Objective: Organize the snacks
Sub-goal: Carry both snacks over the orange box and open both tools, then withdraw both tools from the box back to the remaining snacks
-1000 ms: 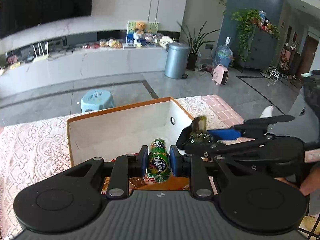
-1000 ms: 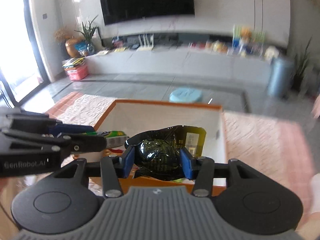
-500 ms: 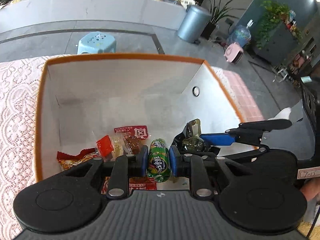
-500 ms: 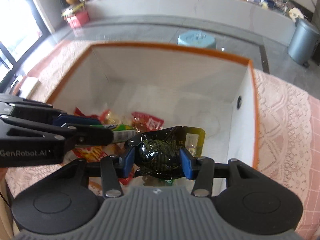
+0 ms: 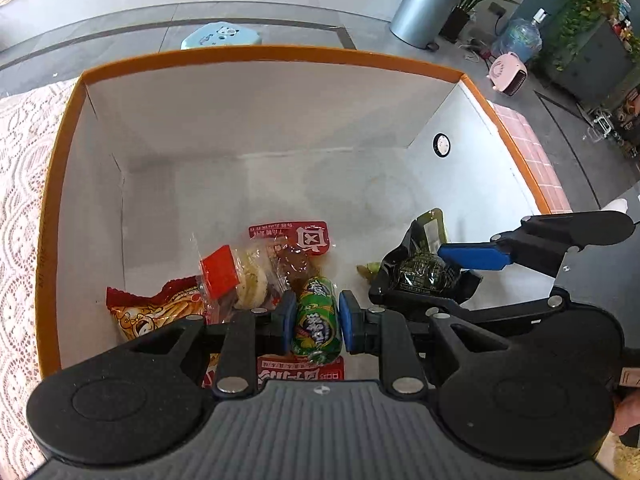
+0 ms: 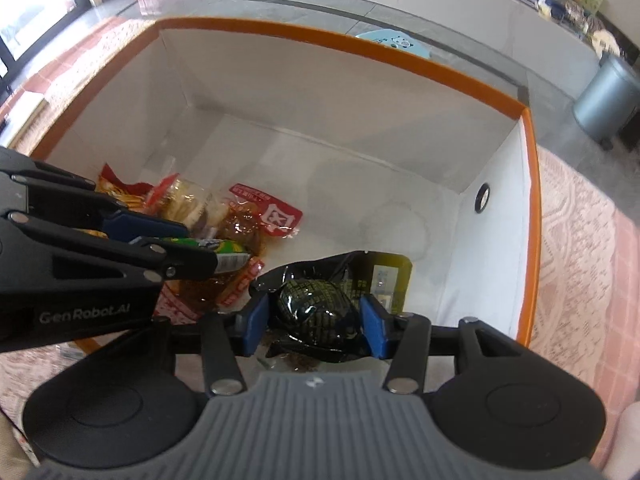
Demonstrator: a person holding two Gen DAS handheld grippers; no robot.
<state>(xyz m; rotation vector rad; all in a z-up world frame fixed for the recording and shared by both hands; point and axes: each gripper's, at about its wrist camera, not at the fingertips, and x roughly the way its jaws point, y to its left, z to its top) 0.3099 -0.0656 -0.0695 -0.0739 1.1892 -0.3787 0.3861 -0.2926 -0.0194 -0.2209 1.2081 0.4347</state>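
Both grippers hang inside a white box with an orange rim (image 5: 256, 53), also in the right wrist view (image 6: 400, 53). My left gripper (image 5: 315, 320) is shut on a green snack tube (image 5: 316, 322), above the snacks on the box floor; the tube's end shows in the right wrist view (image 6: 224, 254). My right gripper (image 6: 316, 320) is shut on a black vacuum-packed snack (image 6: 320, 312), low at the box's right side; it shows in the left wrist view (image 5: 420, 276). Several snack packets lie on the floor: a red-labelled one (image 5: 294, 240), a biscuit pack (image 5: 244, 276), an orange-red bag (image 5: 156, 310).
The box stands on a lace-covered table (image 5: 20, 184) with pink cloth at the right (image 6: 580, 240). A finger hole (image 5: 441, 145) is in the box's right wall. Beyond are a blue stool (image 5: 220, 36) and a grey bin (image 5: 424, 8).
Both grippers have dropped from above the box rim down into the box, each still holding its snack. The packets on the floor came into view.
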